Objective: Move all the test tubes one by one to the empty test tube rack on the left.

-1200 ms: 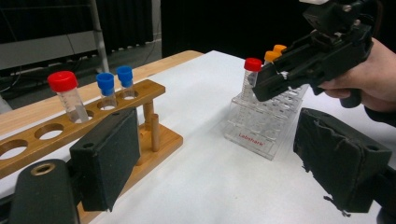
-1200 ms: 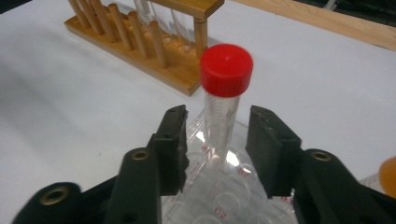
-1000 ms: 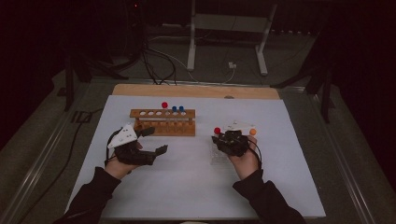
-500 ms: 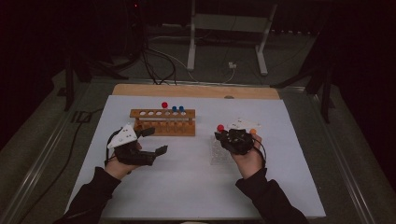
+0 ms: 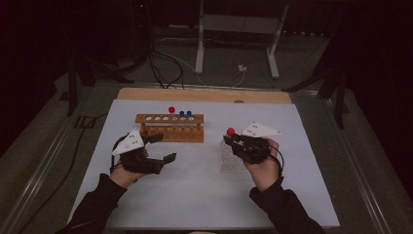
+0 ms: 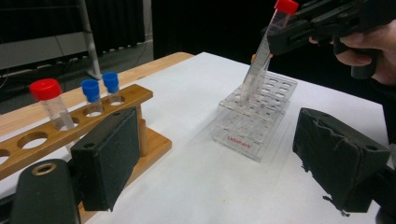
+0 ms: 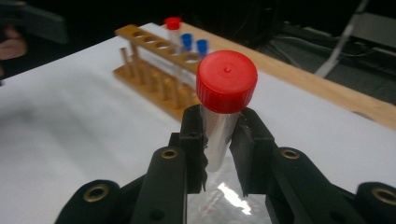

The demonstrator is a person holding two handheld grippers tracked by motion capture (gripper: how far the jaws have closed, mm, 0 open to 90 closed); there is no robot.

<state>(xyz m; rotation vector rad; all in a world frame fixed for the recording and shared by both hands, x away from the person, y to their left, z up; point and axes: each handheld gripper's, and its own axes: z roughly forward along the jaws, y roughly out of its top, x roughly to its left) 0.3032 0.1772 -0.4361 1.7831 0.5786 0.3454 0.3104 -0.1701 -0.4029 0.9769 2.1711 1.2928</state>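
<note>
Right gripper view: the right claw [image 7: 219,140] clamps a red-capped tube [image 7: 223,109] above the clear rack [image 6: 254,116] on the counter [image 5: 195,195]; the left claw [image 6: 224,158] gapes empty beside the wooden rack [image 5: 170,127].

We note the high view looking forward and down from above the table [image 5: 195,195]. Both gripper views sit low and close, sharing the wooden rack [image 6: 70,126] from opposite sides.
</note>
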